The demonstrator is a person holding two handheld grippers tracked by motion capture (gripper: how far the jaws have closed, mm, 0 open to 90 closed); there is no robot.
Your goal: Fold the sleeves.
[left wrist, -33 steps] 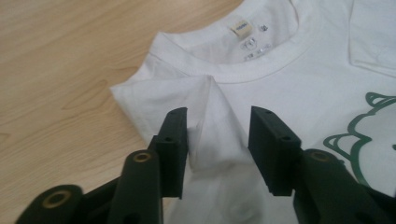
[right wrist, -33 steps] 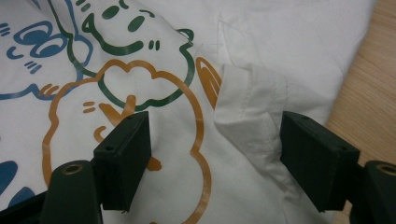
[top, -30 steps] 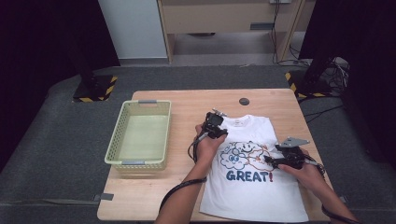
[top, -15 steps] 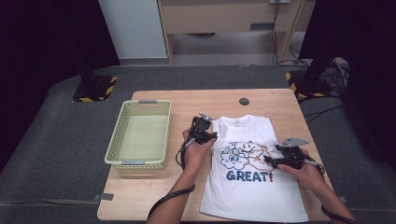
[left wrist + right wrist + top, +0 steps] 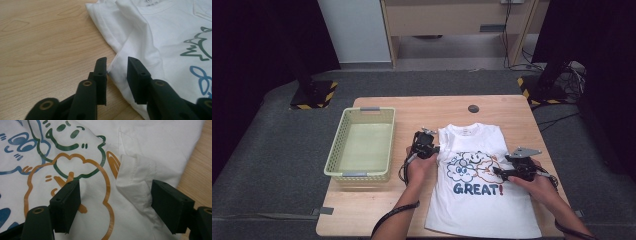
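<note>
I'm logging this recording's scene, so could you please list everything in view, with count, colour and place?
T-shirt: one, white with a blue, green and orange cartoon print and the word GREAT!, spread flat on the right half of the table.
Basket: one, pale yellow-green plastic, on the left part of the table, nothing in it.
Round disc: one, dark, on the table beyond the shirt's collar.
Table: one, light wood.
Stand bases: two, black with yellow-black stripes, on the grey floor at either far corner.
Left gripper: one, black, jaws astride the shirt's left edge below the sleeve; they have just been closing.
Right gripper: one, black, jaws wide apart around a folded-in sleeve.
</note>
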